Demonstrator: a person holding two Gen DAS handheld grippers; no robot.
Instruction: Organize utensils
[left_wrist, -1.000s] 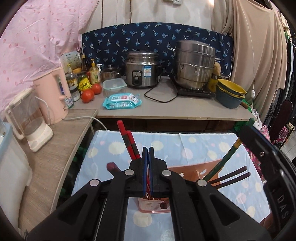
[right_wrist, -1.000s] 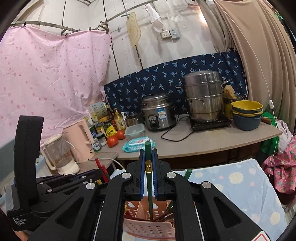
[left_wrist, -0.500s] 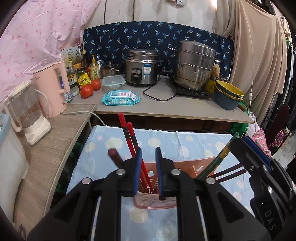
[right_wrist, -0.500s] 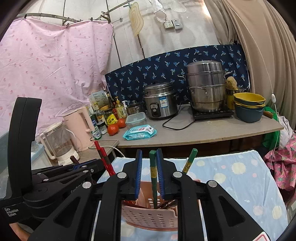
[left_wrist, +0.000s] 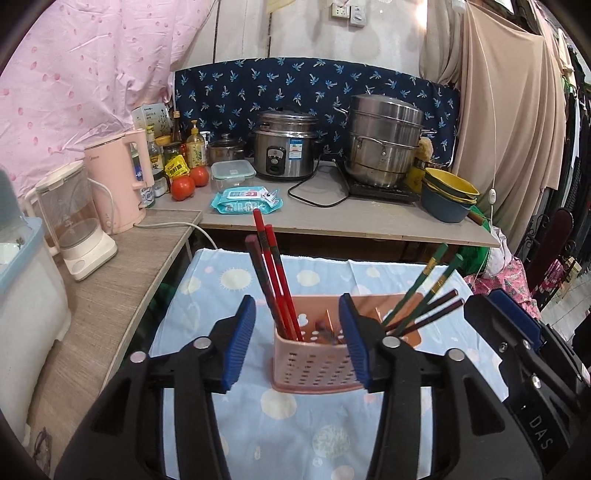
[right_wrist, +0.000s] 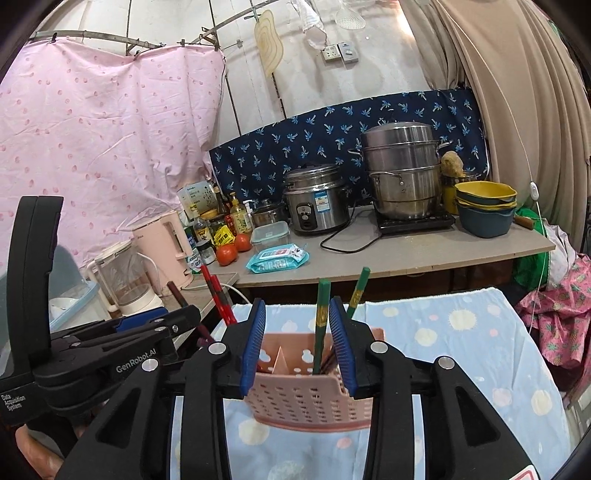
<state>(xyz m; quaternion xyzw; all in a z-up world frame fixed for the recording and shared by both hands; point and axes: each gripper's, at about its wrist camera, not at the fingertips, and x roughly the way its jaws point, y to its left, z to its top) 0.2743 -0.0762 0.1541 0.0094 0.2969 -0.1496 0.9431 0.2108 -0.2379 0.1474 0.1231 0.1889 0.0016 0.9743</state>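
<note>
Chopsticks stand sorted in a perforated pink plastic utensil basket (left_wrist: 317, 365), framed by the left gripper (left_wrist: 301, 339), whose blue-padded jaws are spread wide and hold nothing. The right gripper (right_wrist: 297, 345) is likewise parted and empty, its pads flanking one of the green chopsticks (right_wrist: 320, 325) without clamping it. Red chopsticks (left_wrist: 275, 277) lean in the basket's left compartment, green and dark brown chopsticks (left_wrist: 432, 314) in its right, all on a light blue tablecloth with pale dots (left_wrist: 314, 432).
</note>
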